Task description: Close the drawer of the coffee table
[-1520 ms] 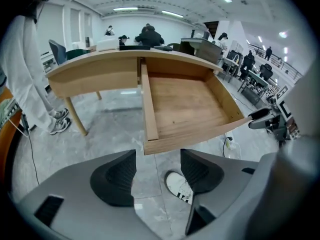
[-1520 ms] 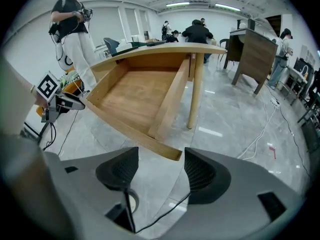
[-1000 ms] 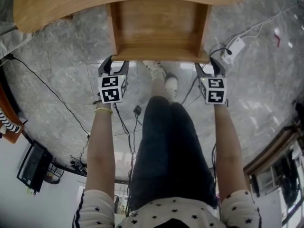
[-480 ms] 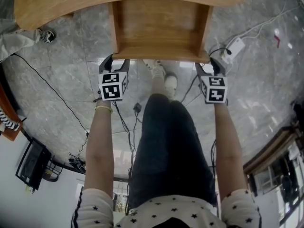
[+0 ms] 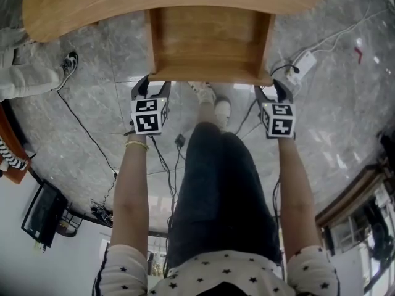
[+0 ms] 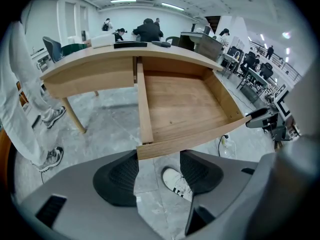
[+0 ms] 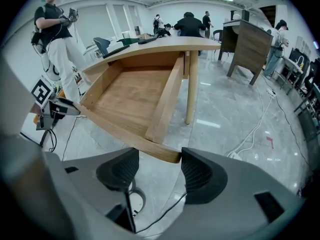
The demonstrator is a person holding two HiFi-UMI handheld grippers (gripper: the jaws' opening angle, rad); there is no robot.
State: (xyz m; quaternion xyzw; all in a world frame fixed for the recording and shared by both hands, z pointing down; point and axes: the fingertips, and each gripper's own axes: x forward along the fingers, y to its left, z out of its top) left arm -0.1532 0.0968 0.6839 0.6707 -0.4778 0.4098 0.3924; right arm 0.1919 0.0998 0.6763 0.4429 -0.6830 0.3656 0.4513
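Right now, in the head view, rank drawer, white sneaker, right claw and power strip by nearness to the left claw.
1. Drawer: its front board is right at the left claw.
2. White sneaker: on the floor, just to the right.
3. Right claw: at the drawer's other front corner.
4. Power strip: on the floor, far right, past the right claw.

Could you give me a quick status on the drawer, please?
Both open: left claw at the drawer front's left corner, right claw at its right corner. Pulled out, empty. Shoe beneath its front.
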